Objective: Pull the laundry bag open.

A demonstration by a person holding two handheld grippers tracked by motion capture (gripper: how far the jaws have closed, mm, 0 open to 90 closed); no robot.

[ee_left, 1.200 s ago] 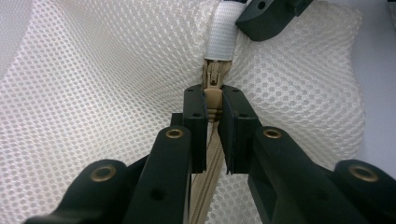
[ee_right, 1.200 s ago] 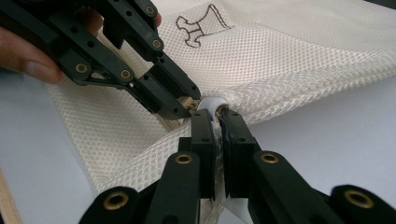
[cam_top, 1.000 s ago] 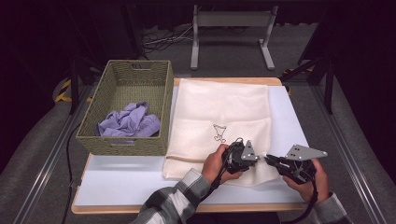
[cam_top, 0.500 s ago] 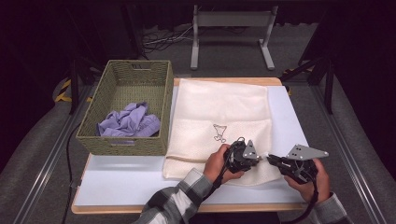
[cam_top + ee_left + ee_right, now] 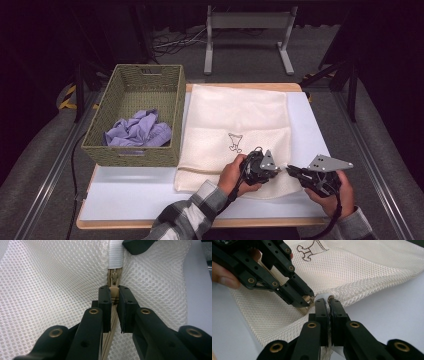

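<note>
**Both grippers clamped at the bag's zip end**

At the near right corner of the table, a cream mesh bag lies flat beside a woven basket holding lilac cloth. Left gripper: jaws pinch the tan zip pull of the bag. Right gripper: jaws pressed together on the white tab at the zip's end, just beside the left gripper. Both grippers meet at the bag's near edge.
</note>
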